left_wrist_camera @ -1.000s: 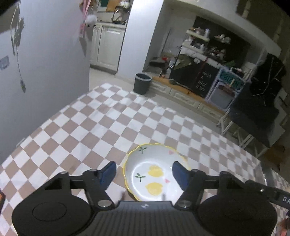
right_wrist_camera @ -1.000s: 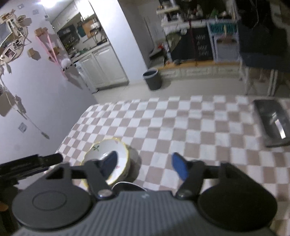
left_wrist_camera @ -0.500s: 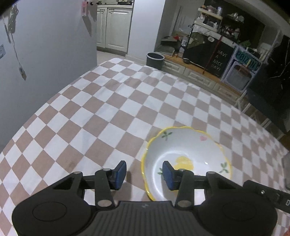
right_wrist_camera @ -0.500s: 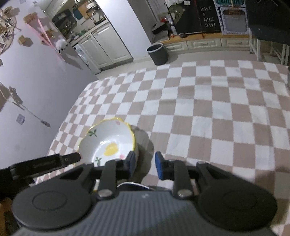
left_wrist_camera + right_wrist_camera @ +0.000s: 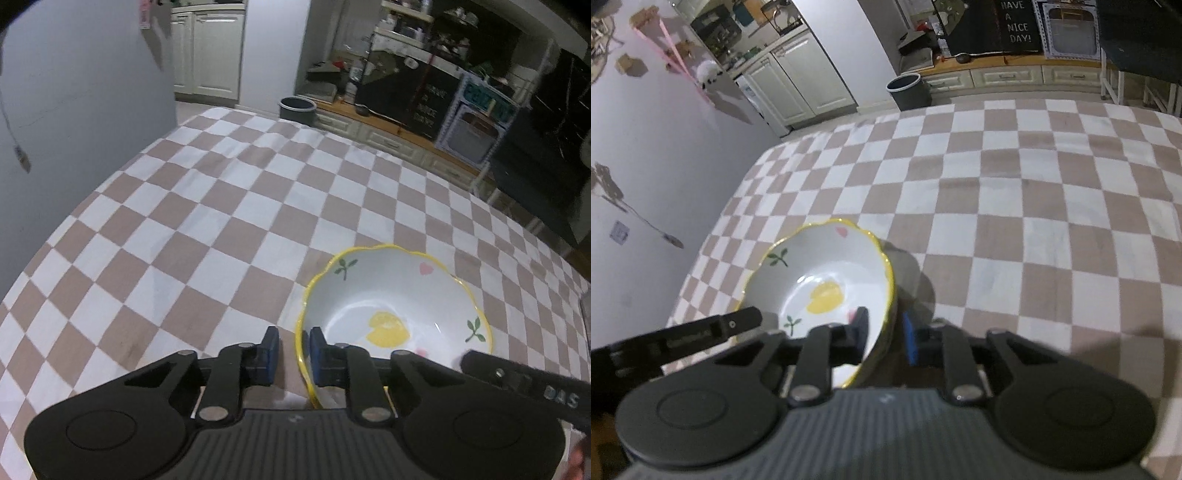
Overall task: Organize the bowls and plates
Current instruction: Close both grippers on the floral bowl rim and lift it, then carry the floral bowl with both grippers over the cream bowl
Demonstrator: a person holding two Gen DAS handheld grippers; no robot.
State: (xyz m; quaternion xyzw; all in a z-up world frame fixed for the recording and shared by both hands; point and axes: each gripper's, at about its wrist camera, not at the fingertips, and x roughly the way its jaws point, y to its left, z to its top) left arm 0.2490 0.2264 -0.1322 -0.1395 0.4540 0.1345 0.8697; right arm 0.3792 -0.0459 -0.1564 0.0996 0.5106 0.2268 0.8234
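Observation:
A white bowl (image 5: 388, 295) with a wavy yellow rim and lemon pictures stands on the checked tablecloth (image 5: 221, 206). My left gripper (image 5: 294, 347) straddles the bowl's near left rim, one pad outside and one inside. Its jaws are closing, and a strip of cloth still shows beside the outer pad. In the right wrist view the bowl (image 5: 820, 266) has my right gripper (image 5: 885, 332) over its near right rim. Those jaws are closing too, with the wall between them and small gaps on both sides. Each gripper's black body shows at the edge of the other's view.
A pale wall (image 5: 74, 110) runs close along the table's left edge. Beyond the far edge a grey bin (image 5: 908, 90) stands on the floor in front of white cabinets and a chalkboard sign (image 5: 1019, 22). Bare checked cloth stretches ahead and to the right (image 5: 1052, 221).
Both grippers have sunk toward the bowl and narrowed from wide open to a slim gap. Each now has the rim between its pads. The bowl has stayed put.

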